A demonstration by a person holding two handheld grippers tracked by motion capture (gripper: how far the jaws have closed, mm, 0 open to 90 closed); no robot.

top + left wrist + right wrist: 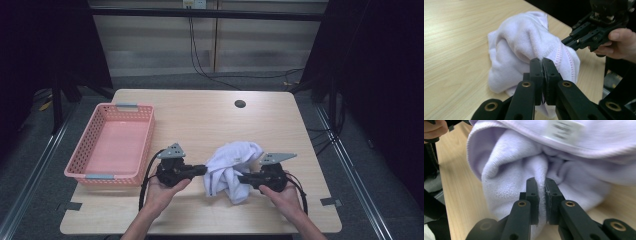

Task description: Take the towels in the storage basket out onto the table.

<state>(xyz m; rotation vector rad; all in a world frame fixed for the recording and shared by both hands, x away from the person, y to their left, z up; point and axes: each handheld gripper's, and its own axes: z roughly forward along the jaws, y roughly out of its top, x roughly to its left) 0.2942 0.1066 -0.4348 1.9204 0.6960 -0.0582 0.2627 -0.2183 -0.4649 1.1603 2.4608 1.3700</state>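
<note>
On the towel [564,157], blurred label [565,128]

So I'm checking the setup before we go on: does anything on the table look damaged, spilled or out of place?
Nothing looks damaged or spilled. The white towel is bunched in a crumpled heap, pinched by the left gripper and the right gripper. The pink basket sits upright and empty at the table's left edge.

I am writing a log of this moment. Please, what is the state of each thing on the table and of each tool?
Towel: crumpled, gripped on both sides.
Basket: empty, upright, apart from the towel.
Left tool: shut on towel.
Right tool: shut on towel.
</note>
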